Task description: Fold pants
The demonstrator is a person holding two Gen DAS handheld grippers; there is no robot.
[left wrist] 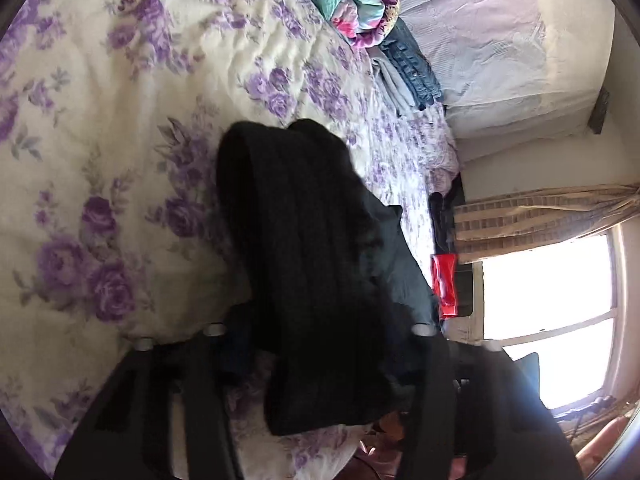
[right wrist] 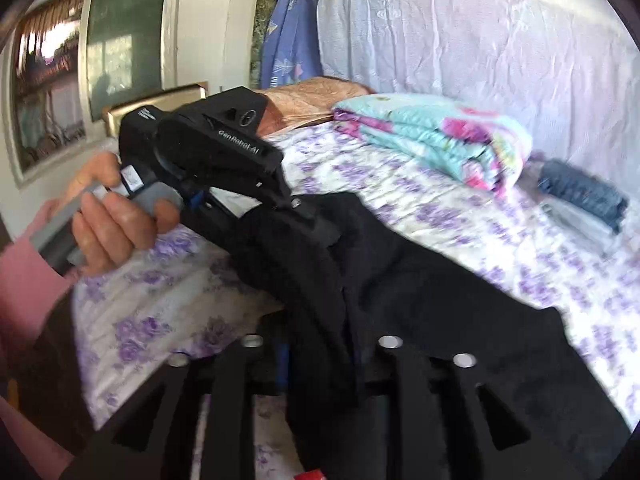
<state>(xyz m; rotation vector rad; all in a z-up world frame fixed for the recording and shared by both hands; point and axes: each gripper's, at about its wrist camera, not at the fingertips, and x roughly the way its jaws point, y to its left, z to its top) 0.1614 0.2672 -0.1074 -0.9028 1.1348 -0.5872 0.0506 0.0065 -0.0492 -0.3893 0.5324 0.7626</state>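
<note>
The black pants hang bunched between the fingers of my left gripper, which is shut on them above the floral bedsheet. In the right wrist view the same pants stretch from my left gripper, held by a hand, down to my right gripper, which is shut on the cloth. The far end of the pants drapes onto the bed at the right.
A folded turquoise and pink quilt and folded jeans lie at the back of the bed by a white-covered wall. A window with a curtain and a red item are beside the bed.
</note>
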